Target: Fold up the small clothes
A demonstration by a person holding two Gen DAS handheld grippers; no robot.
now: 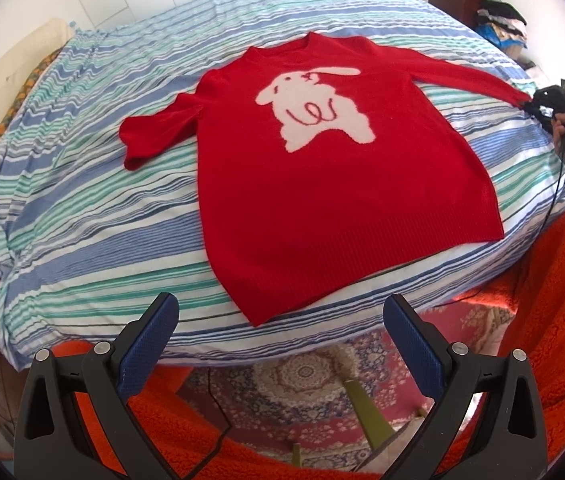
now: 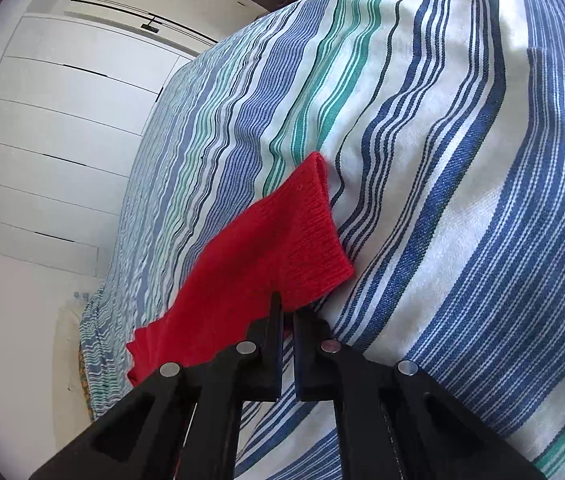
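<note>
Left wrist view: red sweater (image 1: pixel 322 184) flat, face up, mid-bed (image 1: pixel 82 208), hem toward near edge.
Left gripper (image 1: pixel 282 320): fingers wide, empty, above near edge, just short of hem.
Right gripper (image 2: pixel 287 312): fingers clamped on sleeve cuff (image 2: pixel 310 232) by bed's right edge.
Sleeve axis: stretched outward from body toward right edge.
Coming move, likely: cuff carried inward across chest; right hand nearer.

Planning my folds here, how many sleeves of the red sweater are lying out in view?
2. One sleeve lies bent on the striped bedspread left of the body; the other sleeve stretches right, its cuff pinched in the right gripper.
</note>
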